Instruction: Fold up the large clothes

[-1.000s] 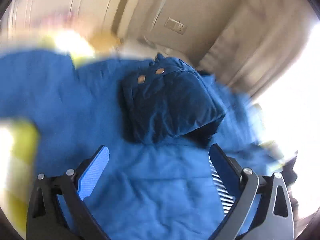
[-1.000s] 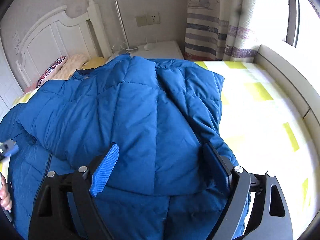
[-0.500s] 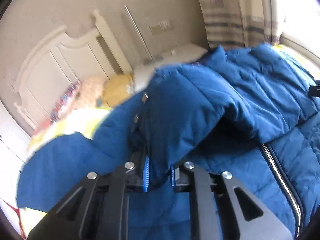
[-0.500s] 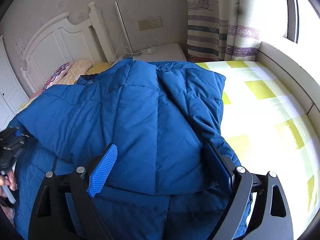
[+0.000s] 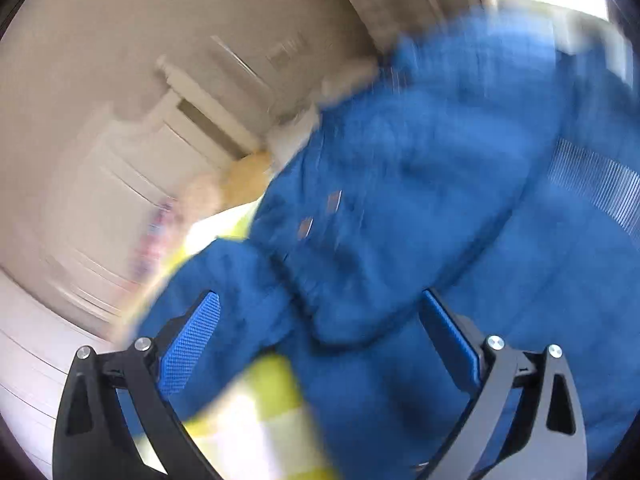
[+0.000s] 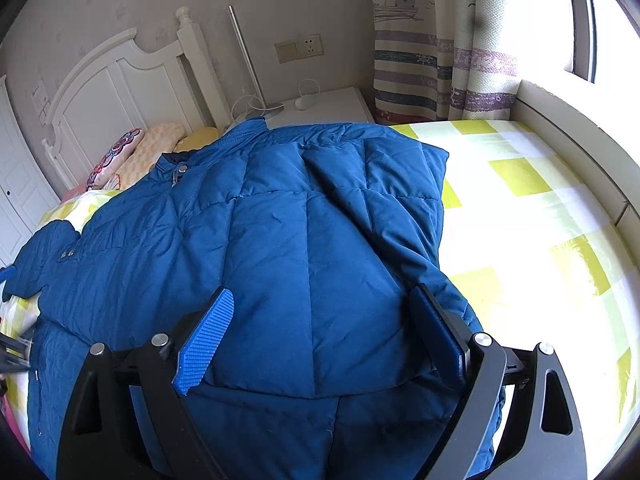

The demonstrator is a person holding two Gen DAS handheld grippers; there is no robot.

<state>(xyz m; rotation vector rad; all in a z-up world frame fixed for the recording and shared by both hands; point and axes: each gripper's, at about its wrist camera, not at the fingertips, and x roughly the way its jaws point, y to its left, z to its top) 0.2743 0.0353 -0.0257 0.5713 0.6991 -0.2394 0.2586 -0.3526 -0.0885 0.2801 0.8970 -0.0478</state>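
A large blue quilted puffer jacket (image 6: 304,240) lies spread on the bed, its right side folded over the body. Its left sleeve (image 6: 48,256) with snap buttons lies out at the left. My right gripper (image 6: 320,336) is open and empty, hovering over the jacket's lower part. In the blurred left wrist view my left gripper (image 5: 320,340) is open and empty, just above the sleeve cuff (image 5: 352,300) of the jacket (image 5: 460,184).
The bed has a yellow and white checked sheet (image 6: 540,216). Pillows (image 6: 136,152) lie by the white headboard (image 6: 120,84). A white nightstand (image 6: 320,108) with a lamp stands behind. A striped curtain (image 6: 432,60) and window ledge (image 6: 568,128) are at the right.
My left gripper was shut on the sleeve half a second ago; it has opened, let the sleeve go and is moving fast. The sleeve now lies on the bed. My right gripper rose slightly.
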